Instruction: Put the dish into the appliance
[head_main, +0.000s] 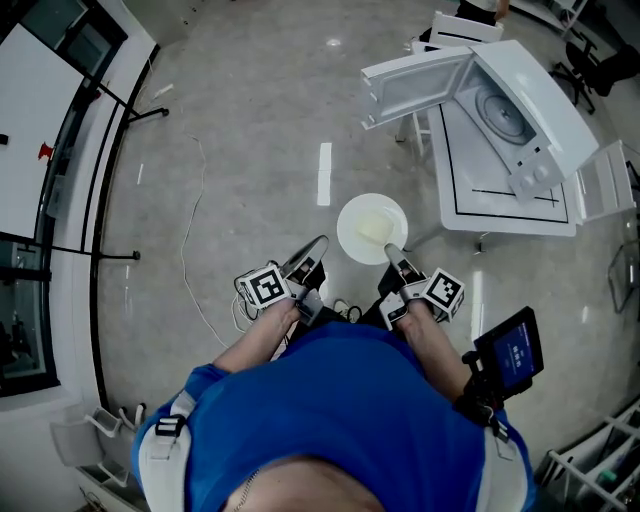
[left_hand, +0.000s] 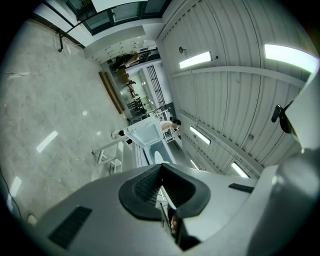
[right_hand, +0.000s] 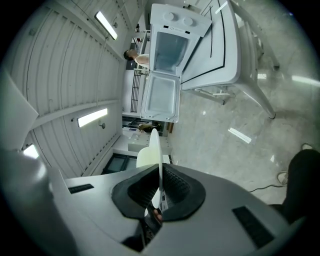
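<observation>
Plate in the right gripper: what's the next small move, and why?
Probably carry the plate forward toward the microwave: the right gripper is shut on its rim, the door stands open, and bare floor lies between.

I look down on a pale grey, polished floor (head_main: 250, 120) with faint marbling, and it throws back a bright streak of light (head_main: 324, 173). A thin white cable (head_main: 188, 250) trails across it. Along the left runs a dark-framed glass wall (head_main: 50, 200) with a black stand (head_main: 125, 105) in front of it. A white table (head_main: 505, 205) stands at the upper right, a white chair (head_main: 462, 28) beyond it. Overhead, a ribbed grey ceiling (left_hand: 225, 100) carries long strip lights (left_hand: 195, 60).
</observation>
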